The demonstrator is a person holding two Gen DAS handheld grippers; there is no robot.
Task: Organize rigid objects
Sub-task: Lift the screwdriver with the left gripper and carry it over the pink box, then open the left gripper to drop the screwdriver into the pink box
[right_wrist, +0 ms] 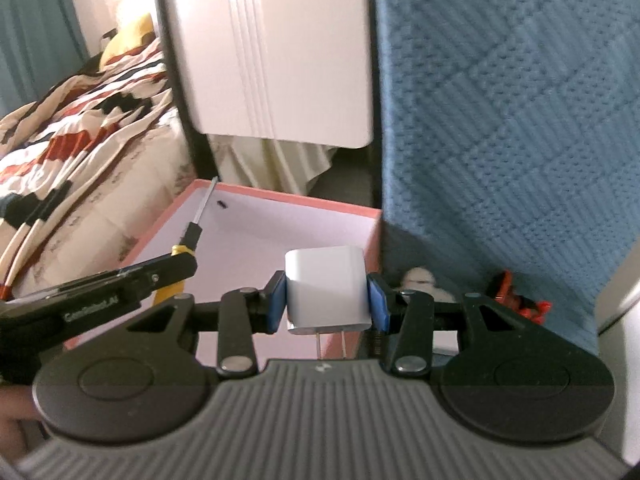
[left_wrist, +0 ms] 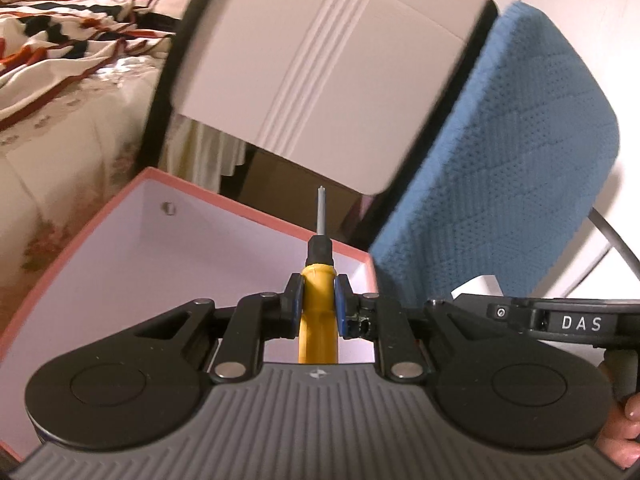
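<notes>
Bedroom clutter fills the background: a bed with a striped quilt (left_wrist: 60,28) far left, a white chair back (left_wrist: 328,64) in the middle and a blue quilted cushion (left_wrist: 504,168) on the right.

From the left wrist view, the left hand-held gripper (left_wrist: 318,312) is clenched on the yellow handle of a screwdriver (left_wrist: 318,280), whose metal shaft points away toward the far wall of a pink-rimmed box (left_wrist: 248,208). The box stands open with a pale lining, and the part of its floor that shows looks bare. The screwdriver hangs over the box's right half, near the far right corner, not touching it as far as can be seen. The edge of the other tool shows at the right, with a fingertip low in the corner.

From the right wrist view, the right hand-held gripper (right_wrist: 326,300) is grasping a white plug adapter (right_wrist: 326,292), its blue pads on both sides and the two prongs pointing back toward the camera. The adapter sits above the box's near right part, close to the right wall (right_wrist: 374,236). At left, the screwdriver slants over the box's left rim. Small red and white items (right_wrist: 520,296) lie beyond the right wall, too blurred to name.

Judging by this, both items are being carried to the box together. Next comes lowering each one inside and releasing, keeping the two tools from colliding and the shaft tip clear of the far wall.
</notes>
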